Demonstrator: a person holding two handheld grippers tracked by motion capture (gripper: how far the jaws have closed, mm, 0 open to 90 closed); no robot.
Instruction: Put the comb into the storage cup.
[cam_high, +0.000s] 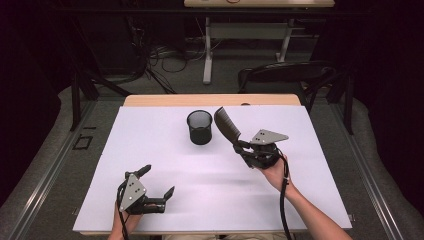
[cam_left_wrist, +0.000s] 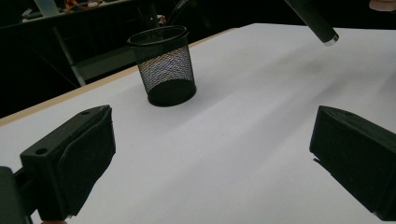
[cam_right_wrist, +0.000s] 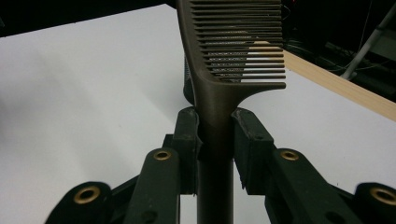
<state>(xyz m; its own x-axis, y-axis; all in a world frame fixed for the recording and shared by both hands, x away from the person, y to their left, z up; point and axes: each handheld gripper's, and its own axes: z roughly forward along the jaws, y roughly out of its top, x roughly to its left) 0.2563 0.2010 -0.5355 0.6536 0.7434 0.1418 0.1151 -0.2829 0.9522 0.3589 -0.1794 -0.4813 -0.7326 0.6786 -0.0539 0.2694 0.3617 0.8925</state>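
So we've got the right gripper (cam_high: 239, 145) up over the right half of the white table (cam_high: 300, 165), and its jaws are clamped tight on the handle of a dark comb (cam_high: 226, 125). In the right gripper view you can see it really well: the two pads squeeze the comb (cam_right_wrist: 219, 100) handle from both sides, no gap at all, and the toothed part sticks up past the jaws with the teeth pointing off to the right of that view. From the high view the comb is tilted, leaning up and away from us toward the far left, with its top end ending up just to the right of the black mesh cup (cam_high: 200, 127). Comb and cup are near each other but not touching as far as we can tell.

The mesh cup stands upright on the far middle of the table. In the left gripper view it's out ahead, cup (cam_left_wrist: 163, 65) open side up, and we can't make out anything inside it. The butt end of the comb handle (cam_left_wrist: 314, 21) pokes into the top right corner of that view, hanging in the air above the table.

Our left gripper (cam_high: 159, 181) sits low at the near left of the table, jaws spread wide apart with nothing between them, just bare white surface showing in the gap. It's well apart from both the cup and the comb.
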